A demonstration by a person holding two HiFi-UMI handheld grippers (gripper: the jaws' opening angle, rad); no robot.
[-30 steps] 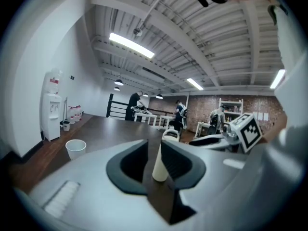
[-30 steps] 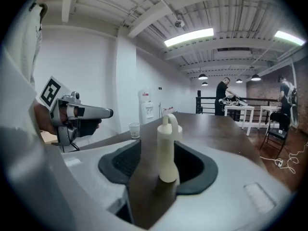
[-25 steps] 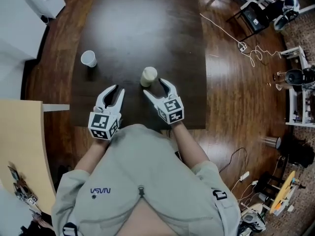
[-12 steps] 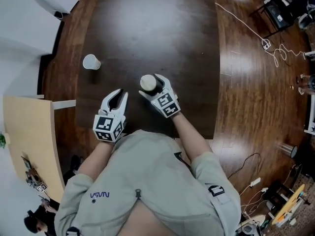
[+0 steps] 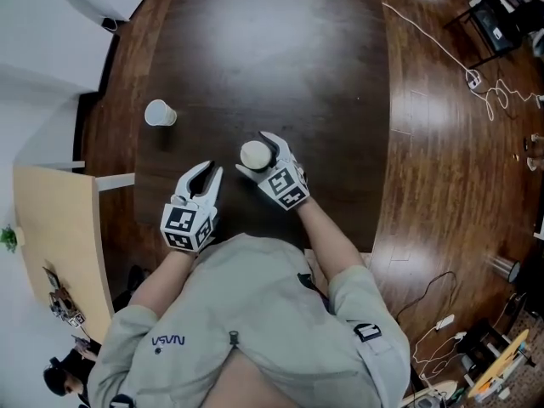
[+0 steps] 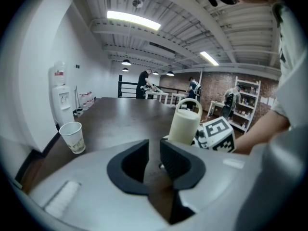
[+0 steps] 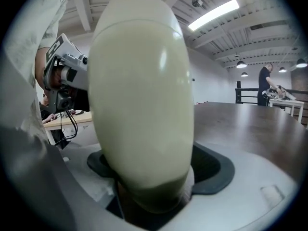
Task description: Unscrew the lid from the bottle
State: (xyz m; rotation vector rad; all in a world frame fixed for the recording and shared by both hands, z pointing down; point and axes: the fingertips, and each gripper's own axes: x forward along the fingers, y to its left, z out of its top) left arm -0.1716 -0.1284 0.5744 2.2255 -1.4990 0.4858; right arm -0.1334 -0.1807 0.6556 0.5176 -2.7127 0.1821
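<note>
Your right gripper (image 5: 253, 155) released, jaws just opened wide around the cream bottle (image 5: 255, 153) upright on the counter (image 5: 255, 49), left gripper (image 5: 207, 170) beside the bottle, jaws just narrowed, slightly apart, empty.

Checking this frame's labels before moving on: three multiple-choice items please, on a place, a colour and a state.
1. The paper cup stands: A) on the table, left of the bottle in the head view; B) in a box; C) atop the bottle.
2. The bottle is: A) red; B) cream; C) black.
3. The bottle is: A) on its side; B) upside down; C) upright, lid on.
A: cup on the tabletop, apart from the bottle. B: pale cream body. C: it stands with the lid on top.
</note>
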